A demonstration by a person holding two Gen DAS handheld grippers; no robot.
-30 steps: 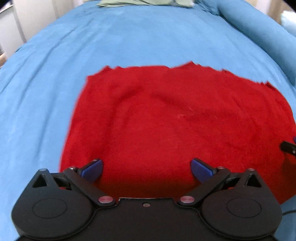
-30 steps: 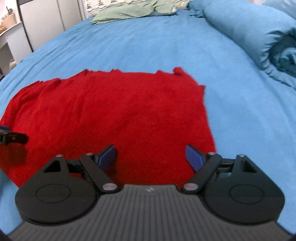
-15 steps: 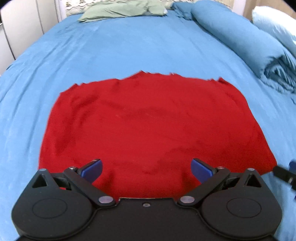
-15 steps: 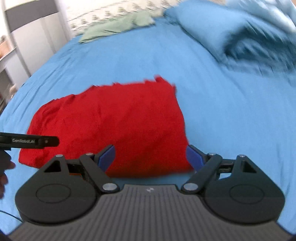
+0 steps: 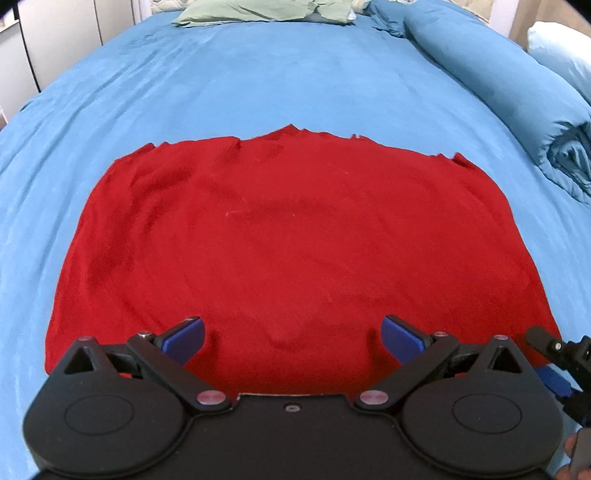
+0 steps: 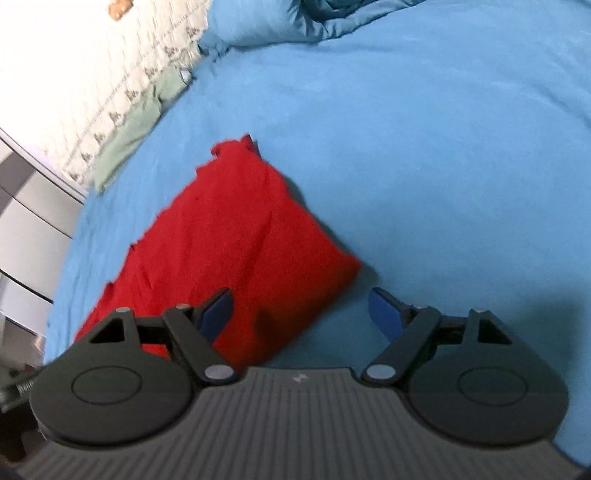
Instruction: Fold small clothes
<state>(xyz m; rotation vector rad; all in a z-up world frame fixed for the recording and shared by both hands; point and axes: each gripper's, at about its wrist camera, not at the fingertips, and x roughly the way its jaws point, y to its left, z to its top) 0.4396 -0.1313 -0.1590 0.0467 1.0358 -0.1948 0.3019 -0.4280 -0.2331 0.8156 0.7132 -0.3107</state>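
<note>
A red knitted garment lies flat on the blue bed sheet, folded into a wide rectangle. My left gripper is open and empty, held just above the garment's near edge. My right gripper is open and empty, tilted, by the garment's near right corner. Its left finger is over the red cloth and its right finger is over the sheet. The right gripper also shows at the lower right edge of the left wrist view.
A rolled blue duvet lies along the right side of the bed. A green cloth and a patterned pillow lie at the head. White cabinets stand to the left of the bed.
Both grippers have pulled back from over the garment toward its near edge, still open. The right gripper has swung right and tilted, so the garment now sits at its left.
</note>
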